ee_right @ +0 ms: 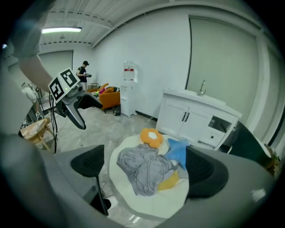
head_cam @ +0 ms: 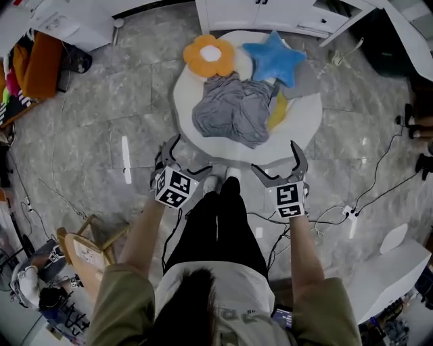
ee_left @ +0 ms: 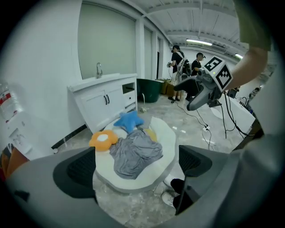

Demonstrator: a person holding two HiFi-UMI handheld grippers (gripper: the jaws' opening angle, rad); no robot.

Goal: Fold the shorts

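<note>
Shorts [head_cam: 233, 111] crumpled on table [head_cam: 299, 123]; left claw [head_cam: 186, 157] and right claw [head_cam: 277, 161] hover off table's near edge, both wide open, empty, likely poised for a first grab.

Yellow cushion [head_cam: 278, 111] mostly buried under crumpled grey shorts [head_cam: 233, 111]; shape unclear. Waistband and legs indistinguishable in the heap. White cabinet [head_cam: 270, 13] cut by head view's top edge. Distant people [ee_left: 178, 67] too small to detail
</note>
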